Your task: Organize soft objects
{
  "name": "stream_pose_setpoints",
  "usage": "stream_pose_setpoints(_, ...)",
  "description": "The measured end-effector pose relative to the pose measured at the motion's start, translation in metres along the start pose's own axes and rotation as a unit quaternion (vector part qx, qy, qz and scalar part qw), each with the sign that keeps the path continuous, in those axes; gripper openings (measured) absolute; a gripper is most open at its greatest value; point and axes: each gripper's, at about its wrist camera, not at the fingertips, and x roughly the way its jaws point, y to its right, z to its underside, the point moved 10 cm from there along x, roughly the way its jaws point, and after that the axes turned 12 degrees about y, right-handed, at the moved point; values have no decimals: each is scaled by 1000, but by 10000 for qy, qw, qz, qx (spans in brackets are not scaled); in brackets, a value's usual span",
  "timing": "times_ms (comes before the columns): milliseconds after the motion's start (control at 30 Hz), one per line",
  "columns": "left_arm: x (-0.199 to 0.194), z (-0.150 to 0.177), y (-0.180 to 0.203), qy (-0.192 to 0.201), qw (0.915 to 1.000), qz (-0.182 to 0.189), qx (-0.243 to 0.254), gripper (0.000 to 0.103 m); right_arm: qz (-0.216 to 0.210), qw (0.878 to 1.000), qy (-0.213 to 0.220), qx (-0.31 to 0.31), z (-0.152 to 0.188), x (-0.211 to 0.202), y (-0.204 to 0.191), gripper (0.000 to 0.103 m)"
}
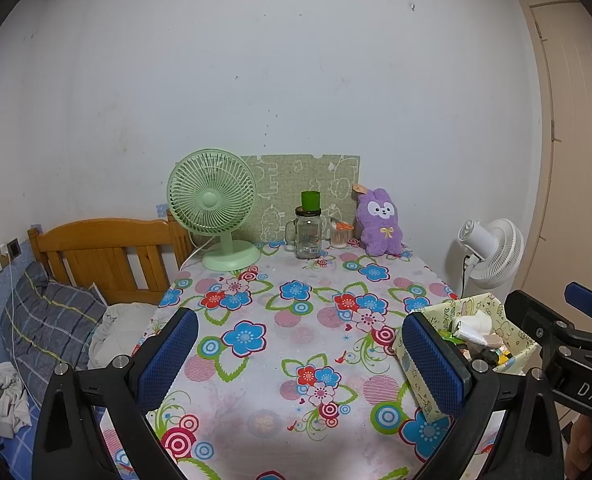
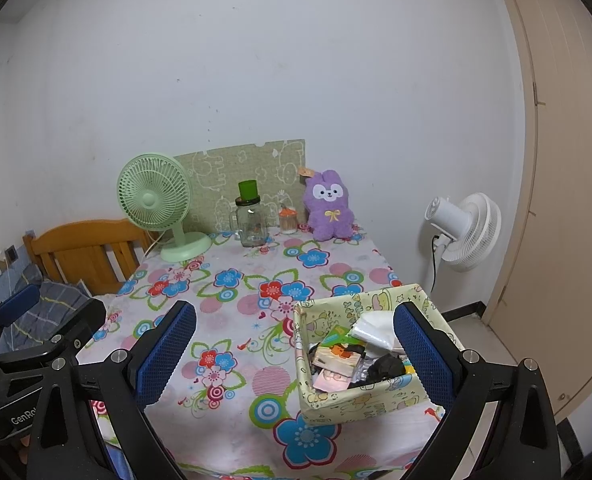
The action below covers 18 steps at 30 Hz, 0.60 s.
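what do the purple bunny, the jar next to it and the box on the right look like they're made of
Purple bunny: plush fabric, fuzzy matte pile.
Jar: clear glass, likely; see-through, with glints and a moulded handle.
Box: probably fabric or paper-covered card; printed cartoon pattern, soft, slightly bowed walls.
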Motion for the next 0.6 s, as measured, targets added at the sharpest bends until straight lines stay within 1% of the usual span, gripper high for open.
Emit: stream_pose_setpoints(600, 1, 1, 0, -16, 10000, 1, 4, 103, 12, 10000, -31, 19, 4, 3, 0, 101)
